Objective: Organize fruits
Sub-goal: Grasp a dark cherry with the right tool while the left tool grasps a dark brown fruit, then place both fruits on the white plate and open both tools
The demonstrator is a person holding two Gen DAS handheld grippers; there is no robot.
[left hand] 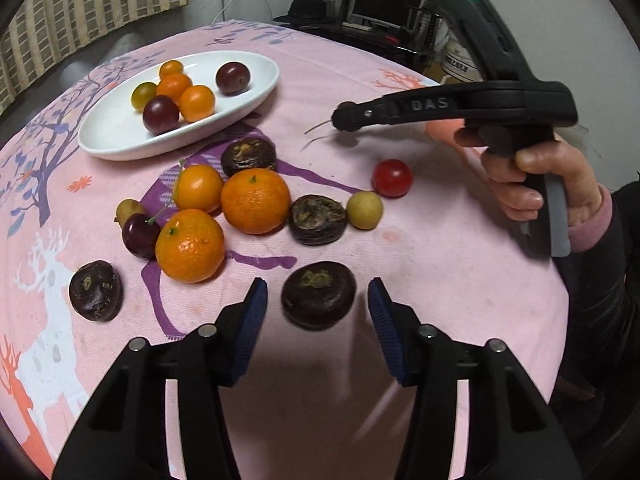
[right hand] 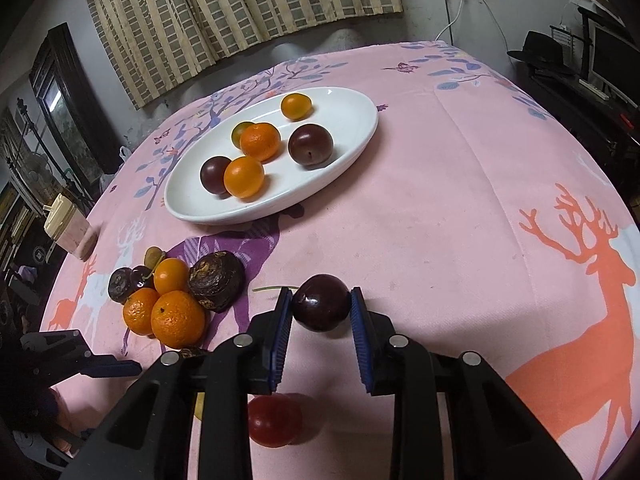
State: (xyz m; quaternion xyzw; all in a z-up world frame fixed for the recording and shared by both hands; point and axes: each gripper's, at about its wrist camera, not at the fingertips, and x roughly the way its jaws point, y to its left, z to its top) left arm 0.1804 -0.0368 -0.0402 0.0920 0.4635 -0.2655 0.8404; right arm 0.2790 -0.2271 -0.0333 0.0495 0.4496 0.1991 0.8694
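Six fruits sit on the white plate (right hand: 352, 148) already: two dark plums, three small oranges and a greenish one tucked behind. So the sorting is under way, but by my count less than half done.

Right gripper (right hand: 321, 308) has its fingers pinched on a dark cherry (right hand: 321, 307), both blue pads touching its sides, held above the pink cloth on the counter (right hand: 460, 208), with the plate well ahead. That one looks bound for the plate.

Left gripper (left hand: 318, 300) hangs with its fingers spread wide and nothing in them, a dark water chestnut (left hand: 319, 294) lying between the tips but apart from both pads.

Plenty left on the cloth: three oranges (left hand: 255, 200) in a cluster, more dark chestnuts, another cherry, two small yellowish fruits and a red tomato (left hand: 392, 178) off alone. I'd say a long run of trips remains.
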